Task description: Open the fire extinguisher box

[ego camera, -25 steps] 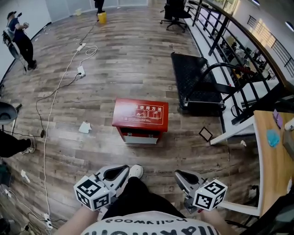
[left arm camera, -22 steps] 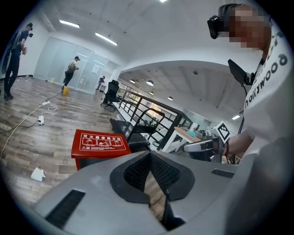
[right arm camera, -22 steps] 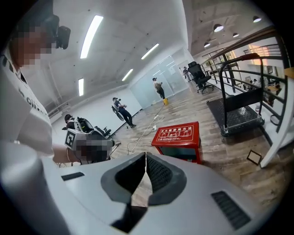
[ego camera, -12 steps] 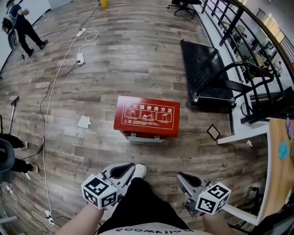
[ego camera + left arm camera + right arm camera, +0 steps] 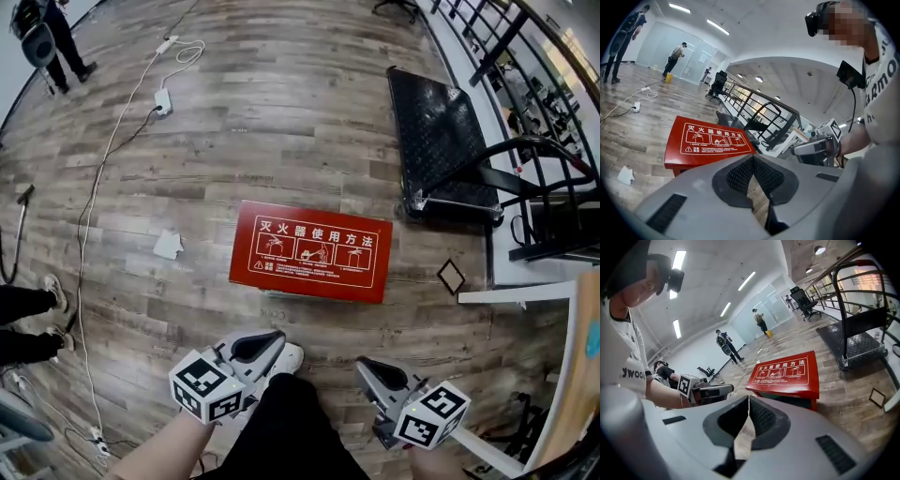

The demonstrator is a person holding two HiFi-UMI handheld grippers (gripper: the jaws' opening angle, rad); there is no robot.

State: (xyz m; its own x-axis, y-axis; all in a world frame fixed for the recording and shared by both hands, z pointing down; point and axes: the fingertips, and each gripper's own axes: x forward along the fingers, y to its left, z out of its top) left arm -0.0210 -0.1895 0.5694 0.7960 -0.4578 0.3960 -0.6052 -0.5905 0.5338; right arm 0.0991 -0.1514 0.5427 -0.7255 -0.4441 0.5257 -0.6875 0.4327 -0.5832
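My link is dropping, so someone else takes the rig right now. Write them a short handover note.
Left claw: shut, empty, short of the box.
Right claw: shut, empty, also short of it.
Red fire extinguisher box: on the wood floor, just ahead of the person's white shoe, closed, instruction label facing up.
Done: nothing on the box yet; neither claw touches it.
Left: bring the claws to the box, probably open one to catch the top's front edge, then swing it open.
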